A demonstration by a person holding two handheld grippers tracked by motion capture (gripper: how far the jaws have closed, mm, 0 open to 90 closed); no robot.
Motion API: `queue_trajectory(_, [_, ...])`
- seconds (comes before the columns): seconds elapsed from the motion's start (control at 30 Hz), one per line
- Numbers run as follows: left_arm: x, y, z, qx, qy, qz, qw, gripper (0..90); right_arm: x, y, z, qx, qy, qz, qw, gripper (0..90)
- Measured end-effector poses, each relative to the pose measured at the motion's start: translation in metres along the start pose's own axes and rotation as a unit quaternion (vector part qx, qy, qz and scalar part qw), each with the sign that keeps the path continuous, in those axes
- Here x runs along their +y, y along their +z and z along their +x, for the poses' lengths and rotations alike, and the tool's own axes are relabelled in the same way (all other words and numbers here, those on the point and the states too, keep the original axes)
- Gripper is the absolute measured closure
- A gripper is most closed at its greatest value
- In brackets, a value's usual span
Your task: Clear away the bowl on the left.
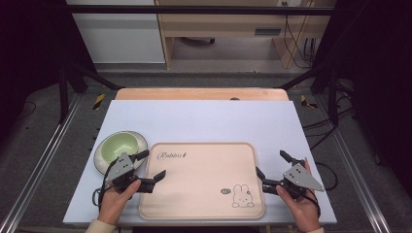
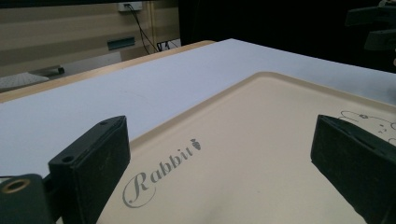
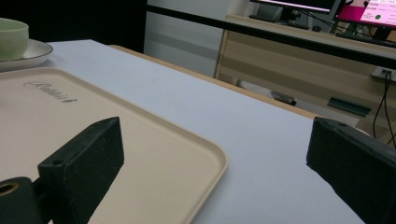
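Observation:
A beige tray [image 1: 201, 179] printed with "Rabbit" and a small rabbit drawing lies at the near middle of the white table top. My left gripper [image 1: 153, 165] hovers at the tray's left edge, open, with nothing between its jaws. In the left gripper view the left gripper [image 2: 224, 168] looks across the tray [image 2: 261, 140] and its lettering. My right gripper [image 1: 270, 163] stands open at the tray's right edge, also with nothing in it. In the right gripper view the right gripper [image 3: 219, 168] straddles the tray's rounded corner [image 3: 205, 154].
A green bowl [image 1: 119, 145] sits on a white plate [image 1: 141, 141] just left of the tray, behind the left gripper; the bowl [image 3: 11, 37] also appears in the right gripper view. White table surface [image 1: 204, 121] stretches beyond the tray. A wooden cabinet stands behind the table.

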State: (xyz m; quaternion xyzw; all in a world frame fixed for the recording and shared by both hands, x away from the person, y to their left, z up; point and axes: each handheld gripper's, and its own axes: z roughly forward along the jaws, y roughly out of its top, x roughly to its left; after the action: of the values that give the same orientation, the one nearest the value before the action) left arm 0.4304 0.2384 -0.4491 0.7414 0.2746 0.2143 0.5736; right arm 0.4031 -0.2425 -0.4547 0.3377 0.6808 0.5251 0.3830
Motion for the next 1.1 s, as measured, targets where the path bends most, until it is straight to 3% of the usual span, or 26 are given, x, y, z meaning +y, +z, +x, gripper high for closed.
queue_trajectory(0.13, [0.002,-0.002,-0.001,0.003,0.006,-0.001,1.0000,4.8,0.002,-0.002,0.000,-0.006,0.000,0.007,1.0000,4.2])
queue_trajectory(0.23, [0.003,-0.006,0.001,0.020,0.000,-0.007,0.9998,5.1,0.003,-0.003,0.000,-0.016,-0.011,0.016,0.9997,4.1])
queue_trajectory(0.33, [0.007,-0.013,0.003,0.030,0.006,-0.013,0.9995,5.0,0.004,-0.002,0.000,-0.015,-0.007,0.015,0.9997,4.4])
queue_trajectory(0.43, [0.011,-0.021,0.007,0.043,-0.001,-0.011,0.9990,5.4,0.004,-0.002,0.001,-0.019,-0.010,0.016,0.9996,4.3])
queue_trajectory(0.67, [0.026,-0.040,0.017,0.084,0.006,-0.003,0.9964,5.8,0.006,-0.004,0.001,-0.021,-0.001,0.009,0.9997,4.0])
queue_trajectory(0.8, [0.037,-0.048,0.028,0.117,0.015,0.012,0.9929,6.1,0.006,-0.003,0.002,-0.018,0.000,0.009,0.9998,4.0])
queue_trajectory(0.87, [0.040,-0.051,0.035,0.135,0.009,0.014,0.9907,6.5,0.005,-0.003,0.003,-0.016,-0.003,0.013,0.9998,4.0])
queue_trajectory(0.9, [0.041,-0.053,0.042,0.151,0.002,0.025,0.9882,6.6,0.005,-0.002,0.004,-0.015,-0.005,0.015,0.9998,4.0])
queue_trajectory(0.93, [0.041,-0.053,0.042,0.151,0.002,0.025,0.9882,6.8,0.005,-0.002,0.004,-0.015,-0.005,0.015,0.9998,4.0])
queue_trajectory(1.1, [0.046,-0.051,0.062,0.168,-0.001,0.067,0.9835,6.7,0.004,-0.002,0.004,-0.017,-0.006,0.017,0.9997,4.1])
